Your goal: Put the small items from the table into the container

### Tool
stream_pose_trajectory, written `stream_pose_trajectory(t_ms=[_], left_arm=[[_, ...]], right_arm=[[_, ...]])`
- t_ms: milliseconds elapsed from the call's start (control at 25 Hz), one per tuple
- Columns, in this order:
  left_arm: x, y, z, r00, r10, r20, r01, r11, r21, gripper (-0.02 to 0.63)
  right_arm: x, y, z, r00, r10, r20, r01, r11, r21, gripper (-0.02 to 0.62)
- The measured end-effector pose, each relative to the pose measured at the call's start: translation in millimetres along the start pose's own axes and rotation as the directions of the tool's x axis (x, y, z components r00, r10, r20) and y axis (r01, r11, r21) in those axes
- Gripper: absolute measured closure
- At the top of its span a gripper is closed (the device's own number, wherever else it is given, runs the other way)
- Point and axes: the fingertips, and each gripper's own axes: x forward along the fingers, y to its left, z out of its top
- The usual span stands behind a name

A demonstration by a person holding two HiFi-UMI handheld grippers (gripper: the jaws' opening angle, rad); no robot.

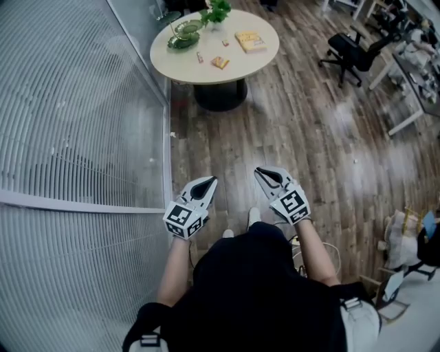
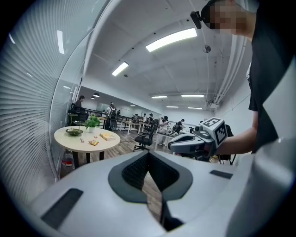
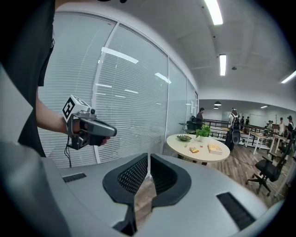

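I count two claws in my hands: one left claw (image 1: 210, 181) and one right claw (image 1: 260, 172). One round table (image 1: 240, 65) stands at my twelve o'clock. On its top I make out one green dish (image 1: 182, 41) at ten o'clock, one potted plant (image 1: 216, 12) at twelve and one flat yellow box (image 1: 250, 41) toward two. Three small items lie near the middle: one orange packet (image 1: 220, 62), one thin stick-like piece (image 1: 199, 58) and one tiny piece (image 1: 225, 42) too small to name. One black office chair (image 1: 350, 51) sits at my two o'clock.
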Motion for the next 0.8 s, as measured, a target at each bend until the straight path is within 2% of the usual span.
stream_pose_trajectory(t_ms=[520,800], left_arm=[[67.4,2.5,17.3,0.995,0.098,-0.007,-0.099,0.995,-0.021,0.604],[90.9,11.1,16.1,0.993,0.121,-0.009,-0.121,0.992,-0.033,0.604]], right_arm=[[4.9,-74.0,-7.6,0.992,0.121,0.021,-0.122,0.992,0.024,0.571],[13.5,-99.6,-22.2,0.988,0.155,-0.011,-0.155,0.987,0.039,0.571]])
